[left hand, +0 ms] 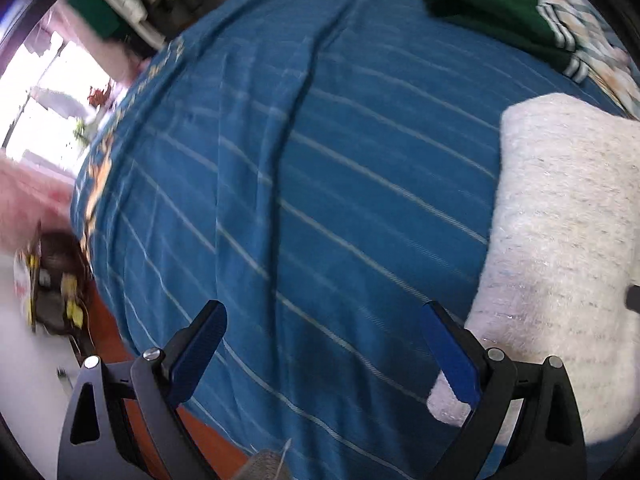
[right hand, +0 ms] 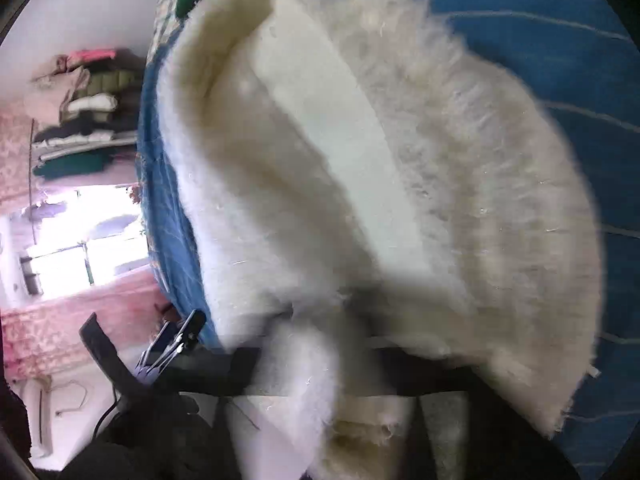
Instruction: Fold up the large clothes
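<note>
The right gripper (right hand: 320,364) pinches the fluffy cream garment (right hand: 360,168) to carry its fold across the blue striped bedspread (left hand: 300,180), while the left gripper (left hand: 324,344) hovers wide open, holding nothing.

Fluffy cream garment (right hand: 360,168) — on blue bedspread (left hand: 300,160)

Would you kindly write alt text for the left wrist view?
Open left tongs hover empty over a blue striped bedspread. A fluffy white garment lies folded at right, and a dark green garment lies beyond it.
</note>
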